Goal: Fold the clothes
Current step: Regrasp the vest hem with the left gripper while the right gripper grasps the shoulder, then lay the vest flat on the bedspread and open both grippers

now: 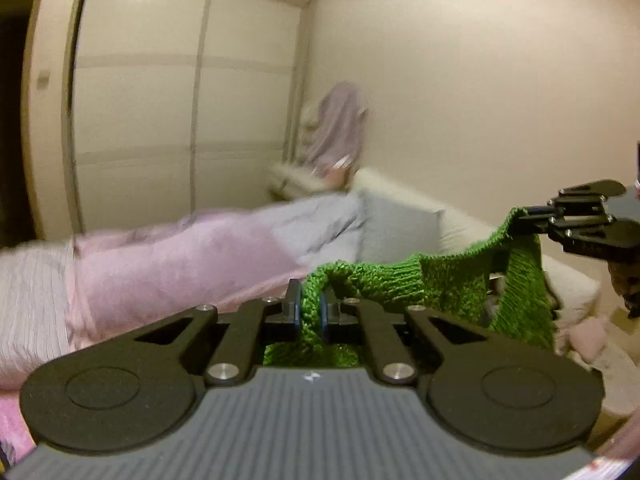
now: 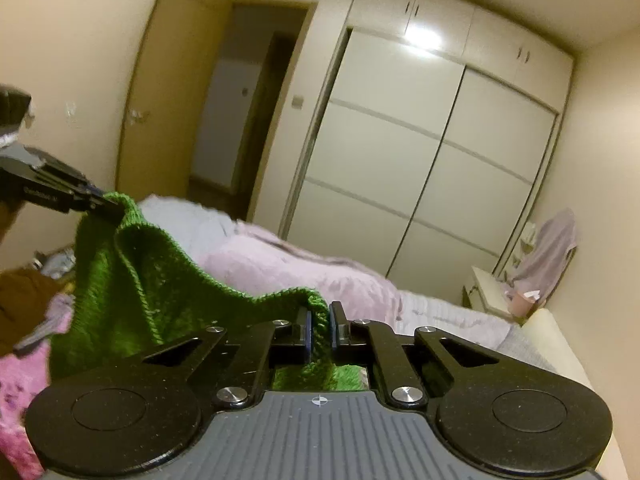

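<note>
A green knitted garment (image 1: 452, 284) hangs in the air between my two grippers, above the bed. My left gripper (image 1: 310, 312) is shut on one bunched edge of the knit, which fills the gap between its blue pads. My right gripper (image 1: 524, 216) shows at the right of the left wrist view, clamped on the other upper corner. In the right wrist view the right gripper (image 2: 319, 330) is shut on green knit (image 2: 148, 280), and the left gripper (image 2: 106, 204) pinches the far corner at the left. The cloth sags between the two holds.
A bed with a pink blanket (image 1: 180, 256) and grey pillows (image 1: 396, 228) lies below. White sliding wardrobes (image 2: 420, 152) stand behind it, with an open doorway (image 2: 240, 112) to their left. A lilac garment (image 1: 340, 128) hangs in the corner. Brown and pink clothes (image 2: 24, 320) lie low at the left.
</note>
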A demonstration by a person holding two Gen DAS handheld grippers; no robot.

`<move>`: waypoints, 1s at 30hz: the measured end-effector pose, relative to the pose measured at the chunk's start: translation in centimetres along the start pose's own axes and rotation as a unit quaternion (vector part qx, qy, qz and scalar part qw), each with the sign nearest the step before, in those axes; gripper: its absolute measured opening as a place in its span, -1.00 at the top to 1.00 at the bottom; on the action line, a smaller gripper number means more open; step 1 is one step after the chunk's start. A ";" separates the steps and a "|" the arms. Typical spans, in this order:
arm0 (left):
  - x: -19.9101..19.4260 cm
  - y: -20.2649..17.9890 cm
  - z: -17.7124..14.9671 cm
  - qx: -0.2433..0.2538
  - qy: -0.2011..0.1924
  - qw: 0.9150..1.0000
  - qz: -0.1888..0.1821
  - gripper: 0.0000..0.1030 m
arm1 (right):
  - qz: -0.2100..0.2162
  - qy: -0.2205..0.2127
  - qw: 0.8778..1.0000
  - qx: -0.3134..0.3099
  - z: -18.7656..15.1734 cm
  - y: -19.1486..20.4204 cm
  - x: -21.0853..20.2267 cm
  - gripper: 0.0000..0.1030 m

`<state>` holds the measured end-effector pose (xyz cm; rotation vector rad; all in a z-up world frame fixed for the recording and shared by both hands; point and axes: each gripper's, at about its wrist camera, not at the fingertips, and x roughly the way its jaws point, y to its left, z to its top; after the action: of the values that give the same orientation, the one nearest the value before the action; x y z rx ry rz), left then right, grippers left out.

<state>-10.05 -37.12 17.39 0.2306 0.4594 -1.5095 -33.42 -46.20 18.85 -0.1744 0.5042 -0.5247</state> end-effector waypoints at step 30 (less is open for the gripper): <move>8.3 4.8 -47.9 -0.171 0.361 0.911 0.099 0.02 | 0.075 0.352 0.898 0.254 -45.0 10.5 15.3 -0.07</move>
<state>-12.37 -23.98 -29.63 0.5456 1.2407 -1.0816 -40.01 -46.63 -29.40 0.5779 1.0561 -0.5447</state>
